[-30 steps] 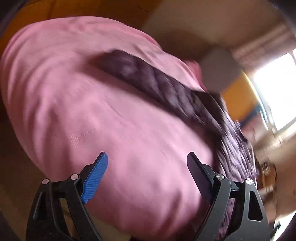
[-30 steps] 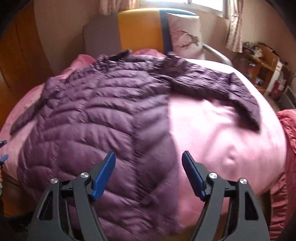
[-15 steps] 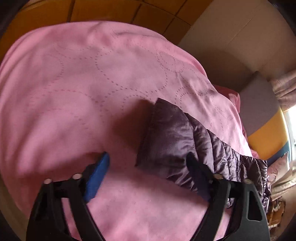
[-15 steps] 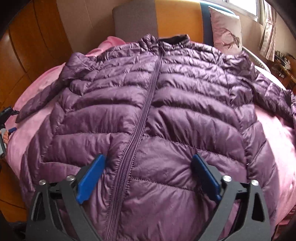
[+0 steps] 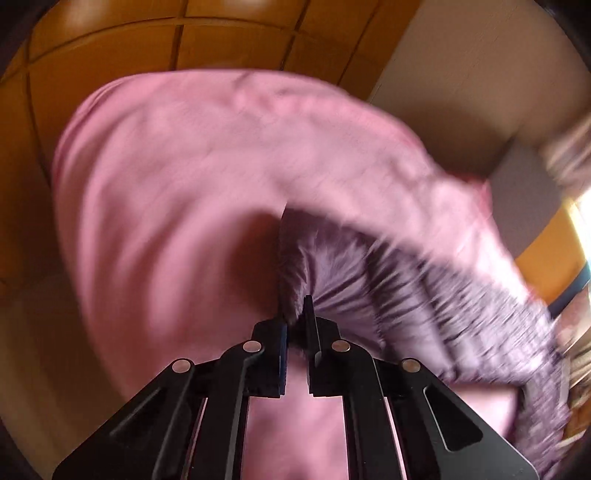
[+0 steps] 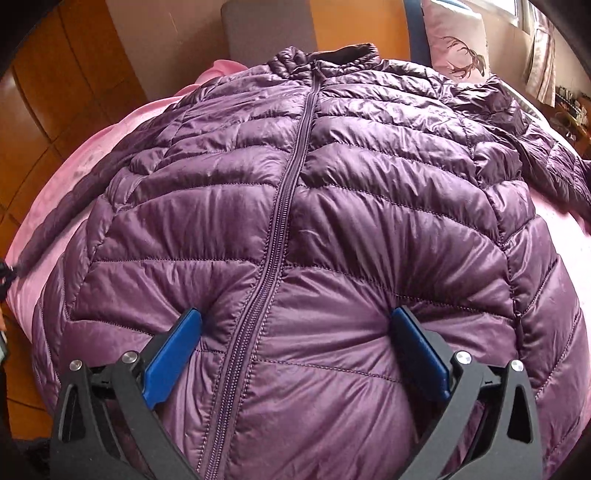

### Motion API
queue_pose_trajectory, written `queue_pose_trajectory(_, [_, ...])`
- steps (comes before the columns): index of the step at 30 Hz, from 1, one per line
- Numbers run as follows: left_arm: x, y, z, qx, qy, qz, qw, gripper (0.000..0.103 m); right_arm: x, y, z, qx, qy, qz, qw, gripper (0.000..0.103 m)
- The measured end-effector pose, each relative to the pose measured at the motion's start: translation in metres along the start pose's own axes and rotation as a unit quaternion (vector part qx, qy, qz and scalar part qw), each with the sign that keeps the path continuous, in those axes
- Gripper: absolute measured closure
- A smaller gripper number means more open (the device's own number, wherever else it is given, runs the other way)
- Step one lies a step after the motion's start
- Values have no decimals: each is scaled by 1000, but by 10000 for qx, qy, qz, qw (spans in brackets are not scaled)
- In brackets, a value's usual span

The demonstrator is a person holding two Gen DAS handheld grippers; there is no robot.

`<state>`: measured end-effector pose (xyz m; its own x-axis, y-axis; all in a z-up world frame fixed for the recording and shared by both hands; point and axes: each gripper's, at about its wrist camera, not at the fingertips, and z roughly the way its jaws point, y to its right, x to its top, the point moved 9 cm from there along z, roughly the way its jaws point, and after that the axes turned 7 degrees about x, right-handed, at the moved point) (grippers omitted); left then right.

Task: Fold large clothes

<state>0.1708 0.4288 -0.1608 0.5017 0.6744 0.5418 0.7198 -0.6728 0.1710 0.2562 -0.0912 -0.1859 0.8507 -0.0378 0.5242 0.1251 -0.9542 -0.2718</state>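
Note:
A purple quilted puffer jacket (image 6: pixel 314 166) lies zipped and front up on a pink bedspread (image 6: pixel 85 155), collar at the far end and both sleeves spread outward. My right gripper (image 6: pixel 295 321) stands wide open on the jacket's lower front. Its blue fingertips (image 6: pixel 184 328) dent the fabric on either side of the zipper (image 6: pixel 280 236) without pinching it. In the blurred left wrist view, my left gripper (image 5: pixel 295 314) is shut on the cuff end of the jacket's sleeve (image 5: pixel 406 295), which trails off to the right over the bedspread (image 5: pixel 203 166).
Wooden panelling (image 5: pixel 110 55) borders the bed's left side. At the head are a grey and orange headboard (image 6: pixel 266 29) and a printed pillow (image 6: pixel 458 44). Cluttered shelves (image 6: pixel 569 107) stand at the far right. The bedspread drops off at its near edge.
My left gripper moved up to the sleeve's cuff and shut on it. My right gripper swung over the jacket's front, opened wider and came down on its lower part.

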Motion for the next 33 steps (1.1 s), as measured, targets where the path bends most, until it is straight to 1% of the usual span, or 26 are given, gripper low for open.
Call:
queue_pose_trajectory(1, [-8,-3,3,100,-48,83,9999,96,0,0,0,2,16,-12,10000,2])
queue_pose_trajectory(4, [-14,-2,-4,325,94,281,9990,96,0,3,-1,38,52,-2,10000,2])
queue_pose_trajectory(7, [-15,-1,-15,364,78,248,9990,96,-2,4,-2,70,51,-44,10000,2])
queue_pose_trajectory(9, [-15,-6,-23,428,150,210,9988,92,-2,5,-3,98,80,-51,9999,2])
queue_pose_trajectory(10, [-17,-13,-28,561,186,161,9981,92,-3,4,-3,99,100,-57,9999,2])
queue_pose_trajectory(11, [-18,-17,-30,676,186,140,9974,89,-4,2,-3,97,121,-63,9999,2])
queue_pose_trajectory(12, [-19,-21,-32,800,167,119,9966,69,-4,-1,-3,92,137,-72,9998,2])
queue_pose_trajectory(13, [-20,-28,-40,915,218,6,9956,53,-4,0,-4,96,159,-79,9998,2])
queue_pose_trajectory(14, [-19,-31,-46,926,319,-96,9951,20,-4,-2,-3,94,176,-89,9998,2])
queue_pose_trajectory(15, [-15,-33,-61,854,620,-297,9940,13,-4,-3,-4,90,197,-100,9997,2])
queue_pose_trajectory(16, [-13,-30,-71,757,798,-376,9932,13,-5,-3,-4,82,220,-109,9997,2])
queue_pose_trajectory(17, [-12,-22,-79,611,862,-335,9938,13,-5,-3,-5,75,238,-120,9996,2])
queue_pose_trajectory(19, [-17,12,-93,188,880,-22,9959,13,-6,-4,-7,76,272,-134,9995,2])
queue_pose_trajectory(21, [-28,54,-105,-239,942,423,9944,13,-8,-4,-9,87,281,-161,9994,2])
queue_pose_trajectory(23, [-51,115,-118,-750,984,1099,9862,13,-9,-4,-14,144,255,-170,9994,2])
queue_pose_trajectory(25, [-82,173,-129,-1331,896,1659,9730,13,-11,0,-25,219,274,-131,9993,2])
queue_pose_trajectory(26, [-94,192,-131,-1522,839,1835,9675,13,-11,5,-33,223,338,-78,9992,2])
queue_pose_trajectory(27, [-111,216,-135,-1739,765,2087,9594,13,-12,13,-42,217,424,9,9989,2])
queue_pose_trajectory(28, [-133,243,-140,-1955,691,2399,9484,13,-13,21,-50,172,488,111,9986,2])
queue_pose_trajectory(29, [-150,263,-144,-2123,640,2660,9381,13,-14,33,-60,26,576,247,9980,3])
queue_pose_trajectory(30, [-173,286,-148,-2264,632,3049,9229,13,-16,48,-72,-140,683,394,9968,3])
queue_pose_trajectory(32, [-201,309,-149,-2209,731,3501,9074,13,-21,73,-90,-426,842,661,9933,3])
queue_pose_trajectory(33, [-213,317,-146,-2243,654,3631,9020,13,-25,85,-97,-528,878,800,9915,3])
